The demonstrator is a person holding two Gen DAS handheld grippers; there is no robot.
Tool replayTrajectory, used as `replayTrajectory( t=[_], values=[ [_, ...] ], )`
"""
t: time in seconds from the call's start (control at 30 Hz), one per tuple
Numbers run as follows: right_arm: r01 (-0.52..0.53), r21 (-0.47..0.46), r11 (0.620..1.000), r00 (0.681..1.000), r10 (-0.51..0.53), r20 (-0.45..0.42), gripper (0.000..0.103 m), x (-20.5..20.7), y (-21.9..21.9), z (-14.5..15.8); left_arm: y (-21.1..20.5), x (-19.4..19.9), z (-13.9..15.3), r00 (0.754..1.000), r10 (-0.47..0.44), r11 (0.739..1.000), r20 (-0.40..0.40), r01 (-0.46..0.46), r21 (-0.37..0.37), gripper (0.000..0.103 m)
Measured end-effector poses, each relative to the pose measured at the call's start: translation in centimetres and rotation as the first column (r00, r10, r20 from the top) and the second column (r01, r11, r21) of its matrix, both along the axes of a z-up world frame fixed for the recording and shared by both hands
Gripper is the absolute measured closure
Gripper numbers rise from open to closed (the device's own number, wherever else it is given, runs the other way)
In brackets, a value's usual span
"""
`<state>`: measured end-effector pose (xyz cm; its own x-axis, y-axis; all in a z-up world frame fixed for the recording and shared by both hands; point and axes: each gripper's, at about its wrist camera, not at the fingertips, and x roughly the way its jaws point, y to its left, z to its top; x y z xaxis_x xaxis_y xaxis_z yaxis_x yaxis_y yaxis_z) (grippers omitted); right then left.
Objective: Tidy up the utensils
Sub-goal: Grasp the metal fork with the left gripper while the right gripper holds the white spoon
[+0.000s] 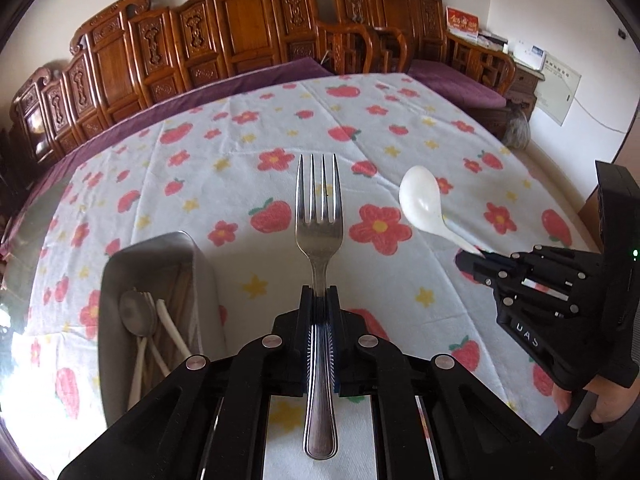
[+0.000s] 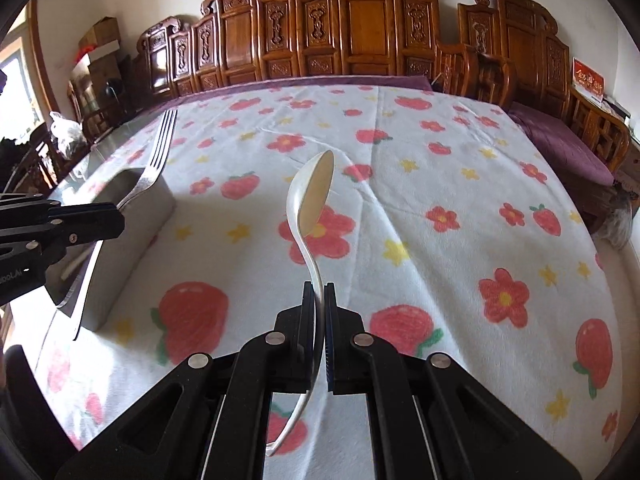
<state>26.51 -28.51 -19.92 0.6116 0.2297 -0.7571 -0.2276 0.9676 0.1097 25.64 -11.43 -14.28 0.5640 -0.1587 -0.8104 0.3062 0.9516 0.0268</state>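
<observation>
Carved wooden benches [image 1: 240,32] back a table under flower-printed cloth [image 1: 240,152]. Left gripper [image 1: 319,300] clamps a steel fork [image 1: 319,216] above the cloth; right gripper [image 2: 319,300] clamps a curved white spoon [image 2: 310,200]. Only the left view shows utensils inside the metal tray [image 1: 188,248].

Steel fork [image 1: 319,236]: four tines pointing away, handle clamped, held up off flowered tabletop [image 1: 248,152]. White plastic spoon [image 2: 310,204]: bowl turned sideways, curved handle clamped, also held up off tabletop. Metal tray [image 1: 120,264] on tabletop at left: holds steel spoon [image 1: 136,314], white spoons [image 1: 172,328].
</observation>
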Motion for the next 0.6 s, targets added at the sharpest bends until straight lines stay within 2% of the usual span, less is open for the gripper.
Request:
replayTrajectory(
  t=[0.17, 0.6],
  values=[
    [-0.005, 0.012, 1.000, 0.999, 0.005, 0.040, 0.098, -2.0, 0.5, 2.6, 1.1, -1.2, 2.3, 0.999, -0.005, 1.000, 0.045, 0.006, -0.021, 0.097],
    [-0.021, -0.030, 0.999, 0.991, 0.025, 0.134, 0.098, -5.5, 2.1, 9.2, 4.4, -4.8, 6.9, 0.990, 0.026, 0.997, 0.142, -0.015, -0.081, 0.097]
  ],
)
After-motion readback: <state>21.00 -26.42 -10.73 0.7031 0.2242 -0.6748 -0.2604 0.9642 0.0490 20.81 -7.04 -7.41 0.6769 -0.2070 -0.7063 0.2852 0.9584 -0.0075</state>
